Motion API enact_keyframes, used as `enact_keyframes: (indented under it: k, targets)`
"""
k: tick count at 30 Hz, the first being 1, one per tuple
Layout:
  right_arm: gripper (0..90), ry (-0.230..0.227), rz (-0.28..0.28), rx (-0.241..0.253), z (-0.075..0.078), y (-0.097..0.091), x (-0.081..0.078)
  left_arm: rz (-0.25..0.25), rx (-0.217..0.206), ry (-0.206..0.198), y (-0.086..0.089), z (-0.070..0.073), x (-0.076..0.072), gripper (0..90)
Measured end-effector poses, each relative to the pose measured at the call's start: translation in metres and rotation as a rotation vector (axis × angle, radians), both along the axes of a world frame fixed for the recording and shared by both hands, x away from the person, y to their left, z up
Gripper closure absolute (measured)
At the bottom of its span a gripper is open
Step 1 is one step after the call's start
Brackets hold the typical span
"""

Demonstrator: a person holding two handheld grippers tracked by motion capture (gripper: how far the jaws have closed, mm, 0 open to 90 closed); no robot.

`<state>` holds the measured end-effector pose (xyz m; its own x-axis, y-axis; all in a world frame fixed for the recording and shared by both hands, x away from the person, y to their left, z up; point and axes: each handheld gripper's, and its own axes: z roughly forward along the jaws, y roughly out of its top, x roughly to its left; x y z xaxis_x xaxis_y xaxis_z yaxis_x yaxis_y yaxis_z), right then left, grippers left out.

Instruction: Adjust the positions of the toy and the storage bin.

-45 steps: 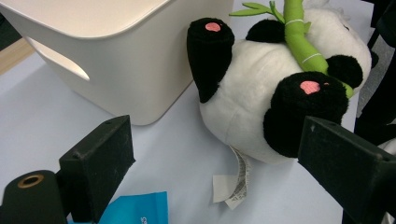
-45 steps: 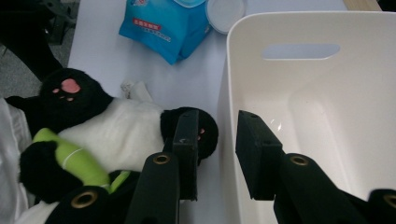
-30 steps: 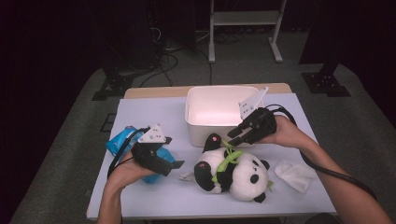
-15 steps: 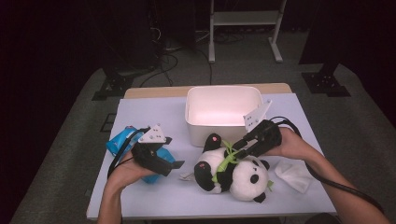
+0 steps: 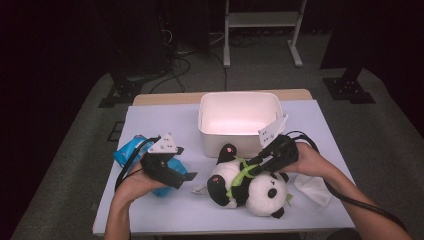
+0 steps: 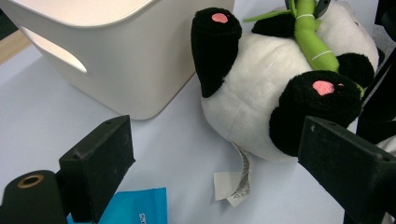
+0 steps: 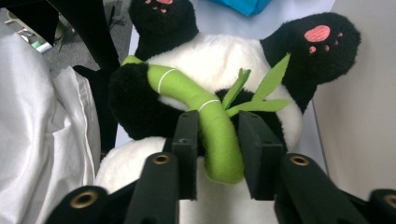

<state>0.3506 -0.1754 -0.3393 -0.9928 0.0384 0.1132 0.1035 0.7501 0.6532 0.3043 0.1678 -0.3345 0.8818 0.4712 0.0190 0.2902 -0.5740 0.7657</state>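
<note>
A plush panda [image 5: 250, 187] lies on its back on the table in front of the white bin [image 5: 240, 135], with a green bamboo stalk [image 5: 243, 173] across its belly. My right gripper [image 5: 252, 170] reaches in from the right. Its jaws have just been closing, and in the right gripper view the pads sit against both sides of the bamboo stalk [image 7: 210, 116]. My left gripper [image 5: 187, 176] hovers open left of the panda [image 6: 252, 107], over a blue packet [image 5: 127, 152], with nothing between its jaws.
The white bin [image 6: 116, 60] stands just behind the panda's feet, its inside bare. A crumpled white cloth [image 5: 312, 187] lies at the right under my right forearm. A fabric tag [image 6: 238, 184] trails from the panda onto the table.
My right gripper has come down and forward from the bin's rim onto the panda's belly, and its jaws have closed around the bamboo stalk. The left gripper has stayed put.
</note>
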Motion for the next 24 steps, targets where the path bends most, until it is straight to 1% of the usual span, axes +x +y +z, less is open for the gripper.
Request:
enact_keyframes:
  k: [2, 5, 8, 11, 19, 24]
  targets:
    - [73.3, -0.003, 0.003, 0.004, 0.001, -0.001, -0.001, -0.003, 0.005, 0.001, 0.000, 0.000, 0.000, 9.3]
    - [75.0, -0.019, 0.008, 0.007, 0.004, -0.001, -0.003, -0.004, 0.005, 0.000, 0.000, 0.000, 0.000, 9.3]
    - [75.9, -0.030, 0.013, -0.001, 0.007, 0.000, -0.004, -0.001, 0.005, 0.001, 0.000, 0.000, 0.000, 9.3]
    - [76.4, -0.042, 0.015, -0.006, 0.010, 0.001, -0.006, 0.001, 0.000, 0.005, 0.001, -0.001, 0.000, 9.3]
    - [77.0, -0.057, 0.024, -0.025, 0.022, 0.002, -0.007, 0.006, -0.005, 0.002, 0.003, 0.000, 0.001, 9.3]
    - [77.2, -0.063, 0.026, -0.021, 0.030, 0.000, -0.007, 0.010, -0.010, 0.003, 0.005, 0.000, 0.001, 9.3]
